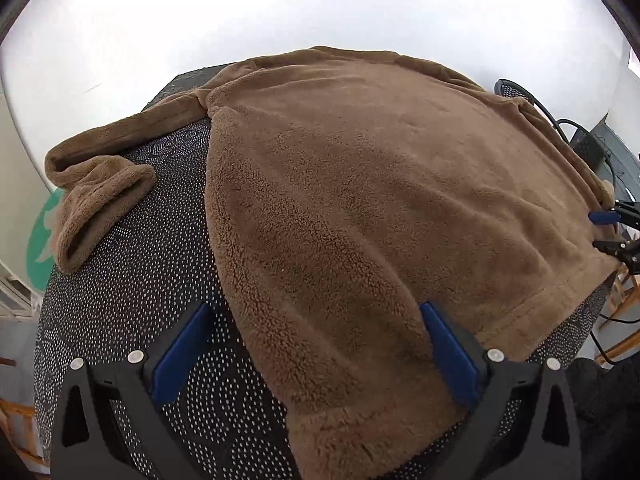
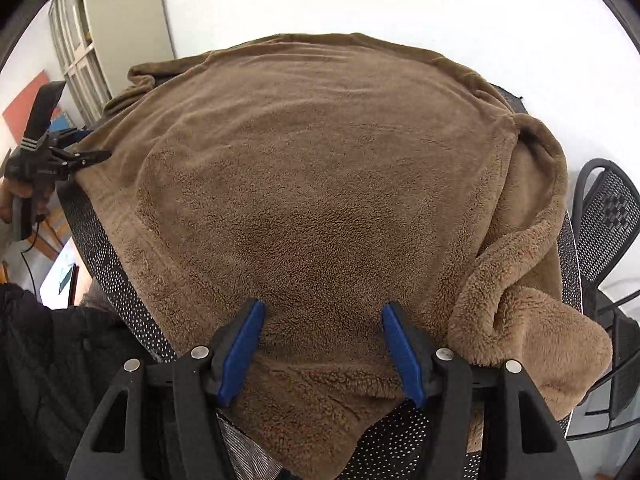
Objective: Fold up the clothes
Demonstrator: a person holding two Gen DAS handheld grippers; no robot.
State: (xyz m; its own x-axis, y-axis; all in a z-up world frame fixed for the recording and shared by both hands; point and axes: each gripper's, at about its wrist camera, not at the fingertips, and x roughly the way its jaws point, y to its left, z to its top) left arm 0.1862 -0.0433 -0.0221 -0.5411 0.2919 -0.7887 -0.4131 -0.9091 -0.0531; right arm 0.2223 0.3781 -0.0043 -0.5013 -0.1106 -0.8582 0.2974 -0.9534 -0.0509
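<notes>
A brown fleece sweater (image 1: pixel 360 184) (image 2: pixel 320 168) lies spread flat on a black table with white dots (image 1: pixel 132 288) (image 2: pixel 100 248). One sleeve (image 1: pixel 96 196) trails off to the left in the left wrist view. The other sleeve (image 2: pixel 524 304) lies bunched at the right in the right wrist view. My left gripper (image 1: pixel 315 306) (image 2: pixel 96 145) stands open and straddles the sweater's side edge near a hem corner. My right gripper (image 2: pixel 322 305) (image 1: pixel 595 231) is open over the opposite edge, with fleece between its blue fingers. Neither one grips the cloth.
A black mesh chair (image 2: pixel 608 208) (image 1: pixel 516 92) stands close beside the table. A shelf unit (image 2: pixel 76 56) lines the wall on the far left. A person's hand (image 2: pixel 10 200) and dark jacket (image 2: pixel 44 368) are at the table's left edge. White wall lies behind.
</notes>
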